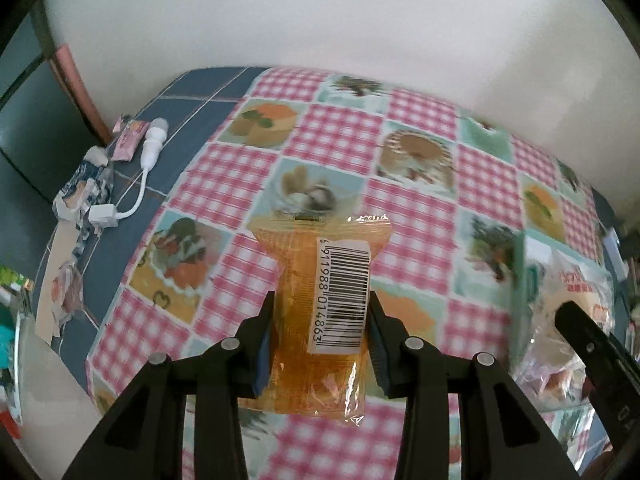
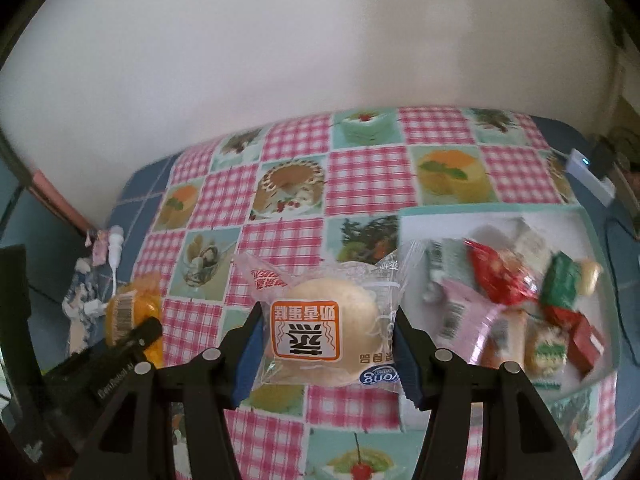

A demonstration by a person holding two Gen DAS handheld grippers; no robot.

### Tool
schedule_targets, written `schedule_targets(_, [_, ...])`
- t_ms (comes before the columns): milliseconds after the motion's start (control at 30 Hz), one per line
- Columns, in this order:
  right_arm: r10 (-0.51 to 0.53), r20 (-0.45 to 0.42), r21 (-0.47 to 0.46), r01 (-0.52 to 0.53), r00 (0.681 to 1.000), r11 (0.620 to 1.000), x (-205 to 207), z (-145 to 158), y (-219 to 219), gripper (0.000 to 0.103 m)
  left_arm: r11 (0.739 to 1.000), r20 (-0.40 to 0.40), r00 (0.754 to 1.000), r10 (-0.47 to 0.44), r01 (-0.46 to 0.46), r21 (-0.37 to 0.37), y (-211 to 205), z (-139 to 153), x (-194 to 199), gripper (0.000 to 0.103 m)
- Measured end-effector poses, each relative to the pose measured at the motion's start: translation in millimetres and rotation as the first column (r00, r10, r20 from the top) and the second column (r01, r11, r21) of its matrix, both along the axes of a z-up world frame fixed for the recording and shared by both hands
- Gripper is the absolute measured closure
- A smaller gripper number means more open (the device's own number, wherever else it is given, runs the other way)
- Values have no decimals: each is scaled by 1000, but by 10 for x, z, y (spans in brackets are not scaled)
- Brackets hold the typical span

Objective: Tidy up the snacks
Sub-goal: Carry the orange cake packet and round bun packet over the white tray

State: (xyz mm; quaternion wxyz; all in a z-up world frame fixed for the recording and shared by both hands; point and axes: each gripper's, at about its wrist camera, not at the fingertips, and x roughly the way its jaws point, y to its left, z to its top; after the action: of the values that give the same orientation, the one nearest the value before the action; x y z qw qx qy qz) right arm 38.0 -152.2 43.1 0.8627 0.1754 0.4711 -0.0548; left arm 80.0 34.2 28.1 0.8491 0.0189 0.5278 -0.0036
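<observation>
My left gripper is shut on an orange snack packet with a barcode, held above the checked tablecloth. My right gripper is shut on a clear-wrapped pale round cake with an orange label. The orange packet and the left gripper also show at the left of the right wrist view. A white tray with a mint rim lies to the right and holds several wrapped snacks, red and green among them. The right gripper's black finger and the tray show blurred at the left view's right edge.
A white cable adapter, a pink candy wrapper and torn wrappers lie on the blue cloth at the left. A white wall stands behind the table. A white power adapter sits at the far right edge.
</observation>
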Motion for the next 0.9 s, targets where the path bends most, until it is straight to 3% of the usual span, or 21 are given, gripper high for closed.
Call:
schedule_targets(333, [-123,18,30,122,992,992,-324,-65,-489,42,992,20,996,-92,90,87,-670,27,-263,61])
schedule_targets(500, [-193,9,-37,193,981,980,-384,-92,-784,42,984,21,990,-141,137,117,-973,11,-253,61])
schedule_targets(900, [-386,-6,-43,385,923,922,-521,-167,-1605,41,943,33,951,-308,301,142,-1910,40,-173,61])
